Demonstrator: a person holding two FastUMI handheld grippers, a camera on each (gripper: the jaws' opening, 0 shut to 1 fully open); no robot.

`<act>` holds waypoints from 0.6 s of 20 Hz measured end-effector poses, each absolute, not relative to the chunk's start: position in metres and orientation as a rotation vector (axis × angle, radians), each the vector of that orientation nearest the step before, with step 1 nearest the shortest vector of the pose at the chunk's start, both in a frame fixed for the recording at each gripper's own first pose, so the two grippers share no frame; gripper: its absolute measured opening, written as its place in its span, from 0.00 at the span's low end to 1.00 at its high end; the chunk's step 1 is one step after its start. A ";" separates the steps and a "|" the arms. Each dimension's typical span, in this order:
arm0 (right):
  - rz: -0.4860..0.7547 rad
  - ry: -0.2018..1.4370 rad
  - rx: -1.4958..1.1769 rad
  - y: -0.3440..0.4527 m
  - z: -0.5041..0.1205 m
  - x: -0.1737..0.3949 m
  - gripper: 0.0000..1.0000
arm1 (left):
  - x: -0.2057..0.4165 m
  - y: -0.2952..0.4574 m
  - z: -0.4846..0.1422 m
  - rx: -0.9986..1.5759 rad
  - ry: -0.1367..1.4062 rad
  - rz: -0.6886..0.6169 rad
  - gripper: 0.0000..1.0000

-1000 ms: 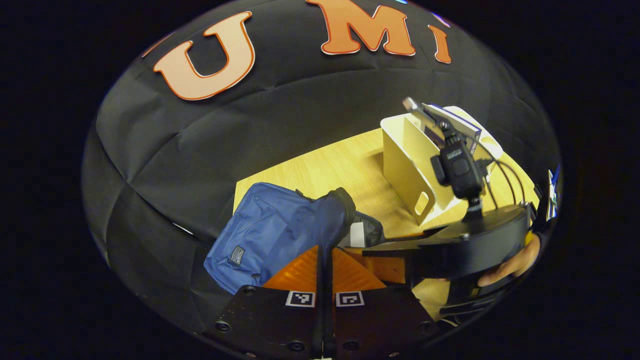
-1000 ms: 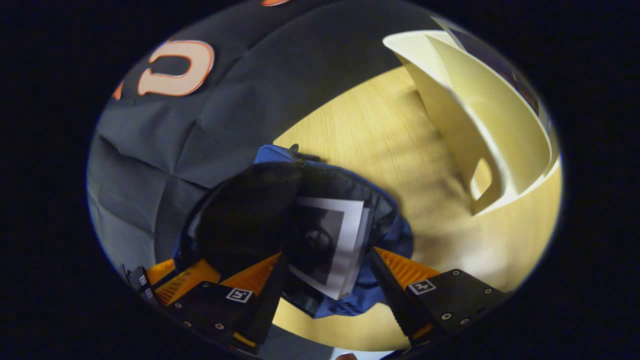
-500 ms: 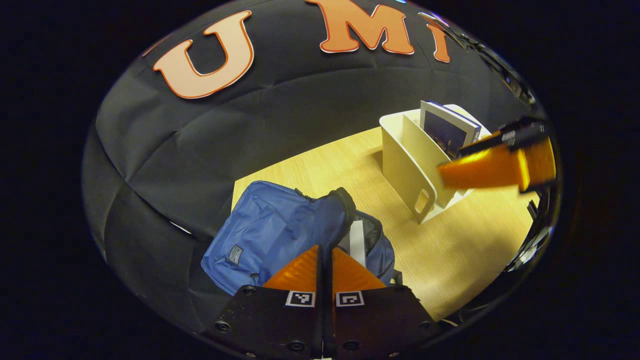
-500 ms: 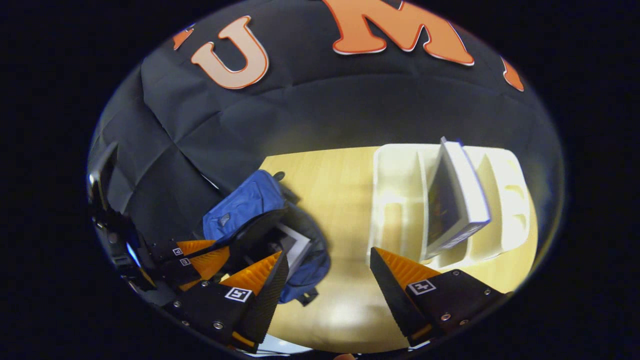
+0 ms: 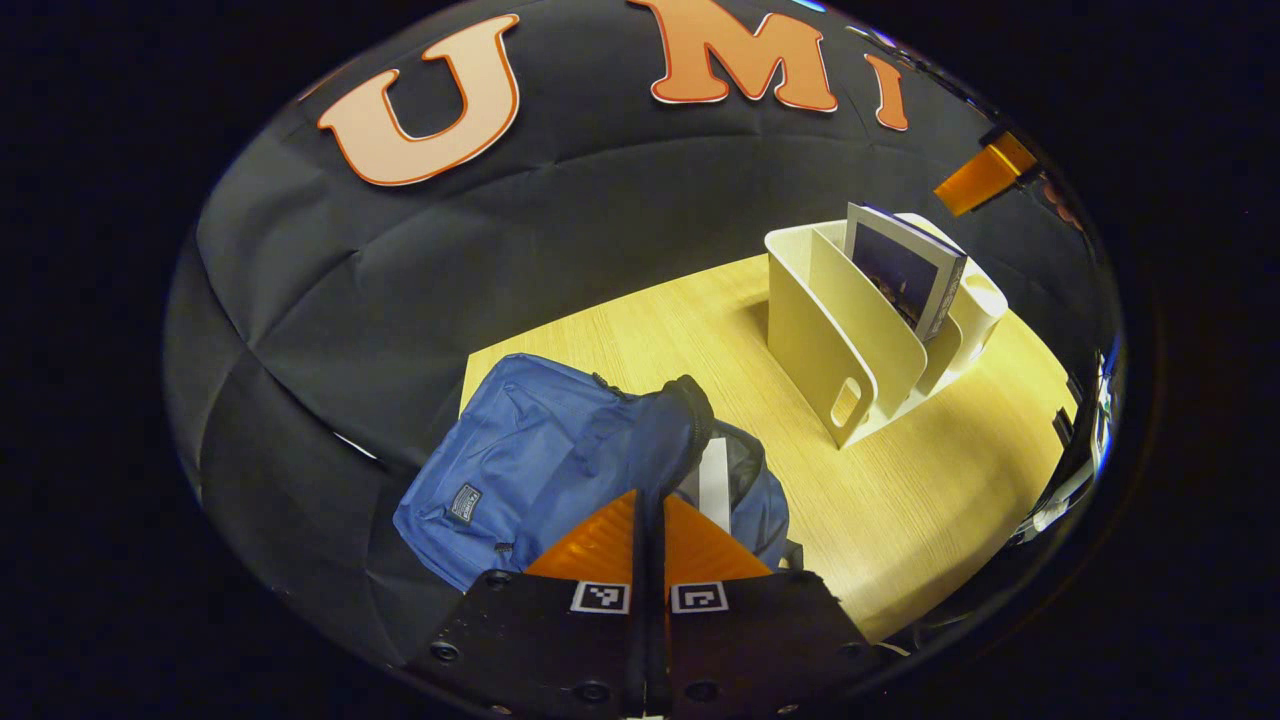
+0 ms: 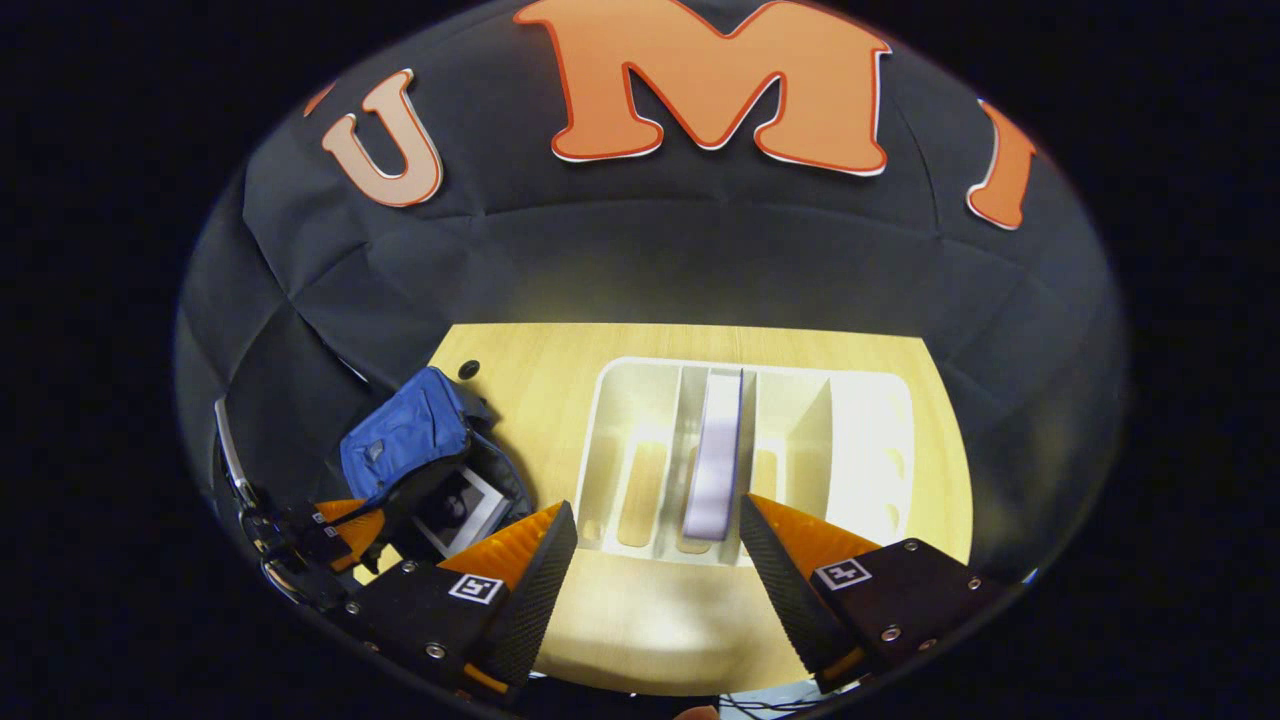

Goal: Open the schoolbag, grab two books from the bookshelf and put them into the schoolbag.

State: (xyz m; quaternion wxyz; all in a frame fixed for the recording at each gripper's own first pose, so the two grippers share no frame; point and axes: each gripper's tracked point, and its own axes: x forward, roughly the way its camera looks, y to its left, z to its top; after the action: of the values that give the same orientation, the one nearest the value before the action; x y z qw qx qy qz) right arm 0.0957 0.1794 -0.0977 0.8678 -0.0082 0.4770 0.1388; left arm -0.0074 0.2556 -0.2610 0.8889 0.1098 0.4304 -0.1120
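Note:
The blue schoolbag (image 5: 540, 460) lies at the table's left, and my left gripper (image 5: 650, 520) is shut on its dark flap edge, holding the mouth open. A white-edged book (image 5: 712, 480) sits inside it. The cream bookshelf (image 5: 800, 330) stands to the right with a book (image 5: 905, 270) leaning in a middle slot. In the right gripper view my right gripper (image 6: 655, 545) is open, high above the bookshelf (image 6: 615, 450) and in line with the upright book (image 6: 712, 455). The schoolbag (image 6: 405, 440), the book in it (image 6: 462, 505) and the left gripper (image 6: 335, 520) are at lower left.
The wooden table (image 5: 900, 490) has bare surface between the bag and the bookshelf, and in front of the bookshelf (image 6: 640, 620). Black cloth wall closes the back and left. One finger of the right gripper (image 5: 985, 175) shows at the upper right of the left gripper view.
My right gripper has left the bag's mouth, risen and swung over to the bookshelf, staying open. The left gripper keeps its hold on the flap and has barely moved.

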 end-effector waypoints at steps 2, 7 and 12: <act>0.269 1.074 0.013 0.175 -0.111 0.111 0.97 | -0.007 0.255 -0.261 0.232 0.893 -0.234 0.01; 0.218 1.301 0.048 0.174 -0.174 0.134 0.98 | -0.010 0.254 -0.266 0.235 0.897 -0.252 0.01; 0.172 1.418 0.028 0.184 -0.205 0.145 0.86 | -0.011 0.253 -0.269 0.236 0.902 -0.262 0.01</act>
State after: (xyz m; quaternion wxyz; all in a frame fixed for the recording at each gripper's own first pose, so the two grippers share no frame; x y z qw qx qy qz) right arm 0.1450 0.1841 -0.2048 0.7555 0.0128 0.6503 0.0789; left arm -0.0115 0.2534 -0.2687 0.8850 0.1136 0.4336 -0.1259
